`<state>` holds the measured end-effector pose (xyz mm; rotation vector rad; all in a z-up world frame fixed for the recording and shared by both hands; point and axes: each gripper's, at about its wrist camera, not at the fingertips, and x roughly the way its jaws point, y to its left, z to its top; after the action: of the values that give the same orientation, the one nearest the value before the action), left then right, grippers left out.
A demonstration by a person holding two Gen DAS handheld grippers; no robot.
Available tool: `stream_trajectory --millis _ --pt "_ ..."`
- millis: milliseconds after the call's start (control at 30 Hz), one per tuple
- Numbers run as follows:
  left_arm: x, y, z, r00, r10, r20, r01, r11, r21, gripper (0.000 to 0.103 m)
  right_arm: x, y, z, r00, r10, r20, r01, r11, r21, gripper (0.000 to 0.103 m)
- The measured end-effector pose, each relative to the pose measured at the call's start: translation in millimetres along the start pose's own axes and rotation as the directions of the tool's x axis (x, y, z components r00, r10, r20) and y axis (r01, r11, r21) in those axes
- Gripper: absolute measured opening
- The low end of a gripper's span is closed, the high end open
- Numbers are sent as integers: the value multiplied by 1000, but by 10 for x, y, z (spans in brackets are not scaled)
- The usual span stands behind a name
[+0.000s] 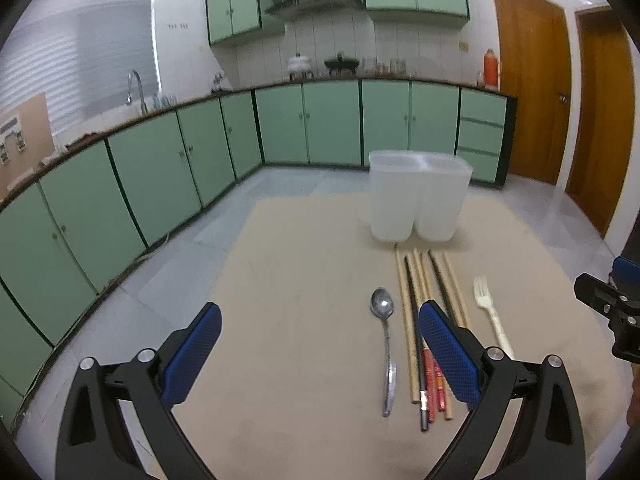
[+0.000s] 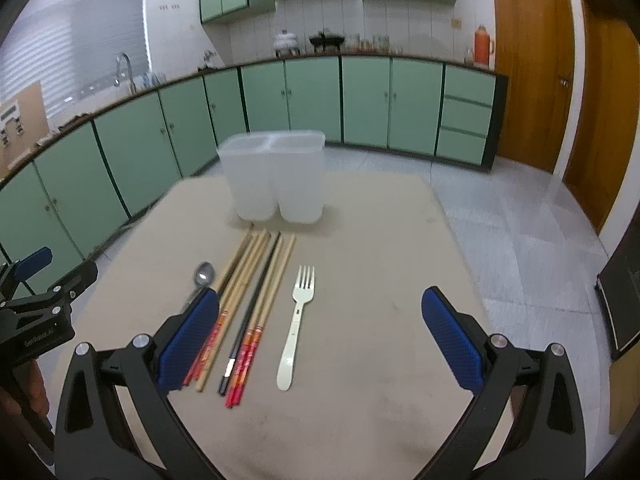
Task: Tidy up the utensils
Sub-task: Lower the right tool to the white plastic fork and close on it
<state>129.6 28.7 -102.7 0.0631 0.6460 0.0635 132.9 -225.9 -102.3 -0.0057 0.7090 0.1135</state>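
With both my grippers, left (image 1: 320, 354) and right (image 2: 320, 338), spread empty, grabbing the bunched chopsticks (image 2: 256, 296) could scatter them toward the fork (image 2: 298, 320).

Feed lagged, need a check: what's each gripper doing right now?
Left gripper: open, holding nothing, above the spoon.
Right gripper: open, holding nothing, above the fork.

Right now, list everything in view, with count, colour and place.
container: one, translucent white, two compartments, far end of table
chopsticks: a bundle, mostly tan, some dark, red-patterned ends, table centre
spoon: one, metal, left of chopsticks
fork: one, cream, right of chopsticks
table: one, beige
cabinets: green, along the walls
left gripper: black, blue pads, open
right gripper: black, blue pads, open
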Motion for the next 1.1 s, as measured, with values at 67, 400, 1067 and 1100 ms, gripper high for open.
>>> stream_trajectory --millis 67,400,1067,1100 --pt "209 -46 -24 999 -1 -34 1 1000 1 97 186 -4 5 999 4 -33 -3 1000 5 97" --pt "893 -248 -80 989 -22 -149 26 999 22 97 1104 45 51 978 40 -206 -32 999 44 75" --pt "1412 -381 -61 972 -67 -225 78 996 36 97 1648 139 76 955 8 -295 -4 1000 14 21" --pt "1439 -392 -57 971 -67 -228 77 996 36 97 1640 124 73 955 14 -295 -9 1000 21 21"
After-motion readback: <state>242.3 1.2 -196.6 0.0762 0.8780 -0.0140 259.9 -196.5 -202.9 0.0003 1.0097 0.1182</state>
